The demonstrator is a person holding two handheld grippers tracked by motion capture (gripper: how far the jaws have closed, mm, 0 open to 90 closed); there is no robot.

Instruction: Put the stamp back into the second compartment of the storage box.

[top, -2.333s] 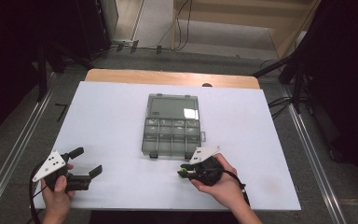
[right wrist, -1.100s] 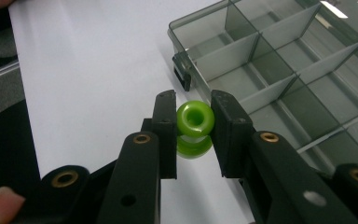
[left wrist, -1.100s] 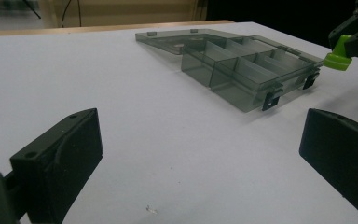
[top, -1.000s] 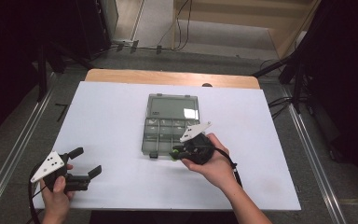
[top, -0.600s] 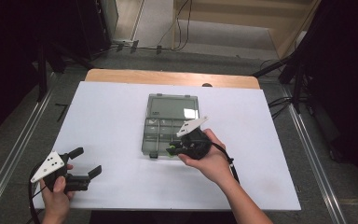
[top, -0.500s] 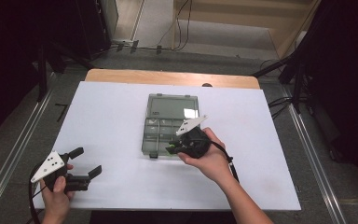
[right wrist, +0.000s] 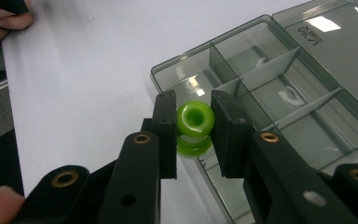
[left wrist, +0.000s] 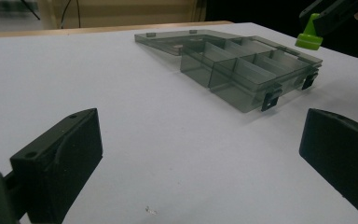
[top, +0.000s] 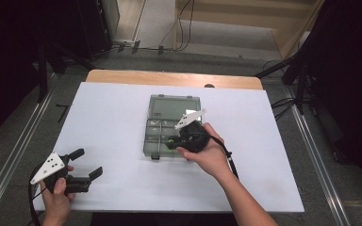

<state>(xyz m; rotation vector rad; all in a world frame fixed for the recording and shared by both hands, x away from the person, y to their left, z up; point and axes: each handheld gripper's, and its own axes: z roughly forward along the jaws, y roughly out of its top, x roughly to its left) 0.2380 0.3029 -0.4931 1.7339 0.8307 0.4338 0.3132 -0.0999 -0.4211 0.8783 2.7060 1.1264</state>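
A: Starting at seven o'clock on the white table (top: 113, 113): the left gripper (top: 86, 165) rests there in a hand, jaws spread wide with nothing between them. In the left gripper view only bare tabletop lies between the two black pads.

B: So no risk on that side?

A: Little, I'd judge. It sits well apart from the box. The trouble could come at the table's centre, where the smoky transparent plastic compartment box (top: 156, 139) lies with its lid (top: 174, 106) folded back flat toward twelve o'clock.

B: And the right gripper (right wrist: 194, 123)?

A: Its jaws are nearly closed, pinching a small bright green plastic ring (right wrist: 195, 118). It hovers over the box's six o'clock edge, seemingly above a compartment near that rim, where a green reflection shows just below the ring.

B: What could go wrong?

A: The ring is round and held only at two sides. If the jaws open while it hangs this close to the rim, it could clip a divider or the wall, bounce, and roll out across the table. Pushing lower might nudge the light box.

B: Anything in the box?

A: The compartments I can see through look empty. The far ones are too glare-washed to be sure.
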